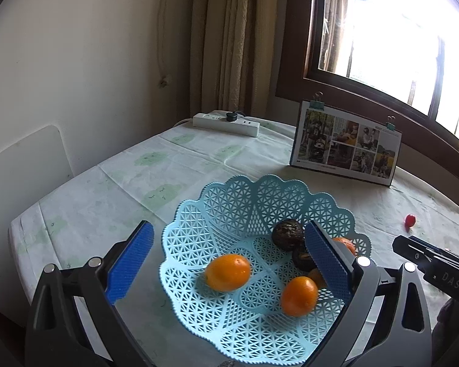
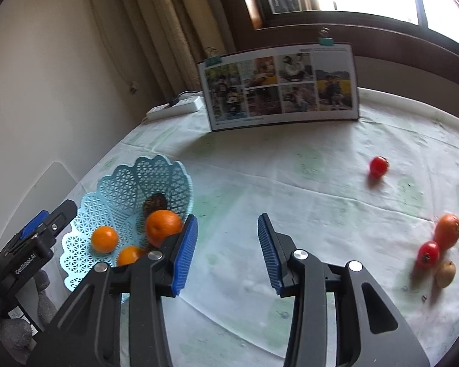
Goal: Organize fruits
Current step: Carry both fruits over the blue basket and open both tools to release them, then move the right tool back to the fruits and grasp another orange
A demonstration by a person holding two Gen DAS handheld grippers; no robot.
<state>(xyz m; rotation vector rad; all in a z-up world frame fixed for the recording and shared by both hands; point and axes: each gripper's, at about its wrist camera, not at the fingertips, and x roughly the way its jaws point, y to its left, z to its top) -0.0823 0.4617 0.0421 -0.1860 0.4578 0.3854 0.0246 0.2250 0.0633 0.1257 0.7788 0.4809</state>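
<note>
**Ana:** Left wrist view first: what sat in the blue basket [image 1: 229,214]?

**Ben:** Several oranges, one near the middle [image 1: 228,272] and another toward the near side [image 1: 299,296], plus two dark round fruits [image 1: 287,233] at the back. The basket's latticed walls sloped inward, so I'd judge the fruit had gathered low in it for that reason.

**Ana:** And the left hand-held gripper [image 1: 229,263]?

**Ben:** Spread wide and holding nothing. One blue pad hung outside the basket's left rim, the other over its right side, in front of the dark fruit; whether that pad touched anything I couldn't tell.

**Ana:** What was left on the bench [image 2: 290,183]?

**Ben:** From the right wrist view, a red fruit [image 2: 378,166] lay alone, well apart from the basket. Farther right was a cluster: an orange one [image 2: 447,231], another red one [image 2: 428,254] and a brownish one [image 2: 445,273], close together or touching. They looked blurred.

**Ana:** The right hand-held gripper [image 2: 228,253]?

**Ben:** Fairly wide apart too, empty, hovering over bare cloth just beside the basket. I'd guess the loose fruit was its next concern, so the sorting seemed roughly half done.
</note>
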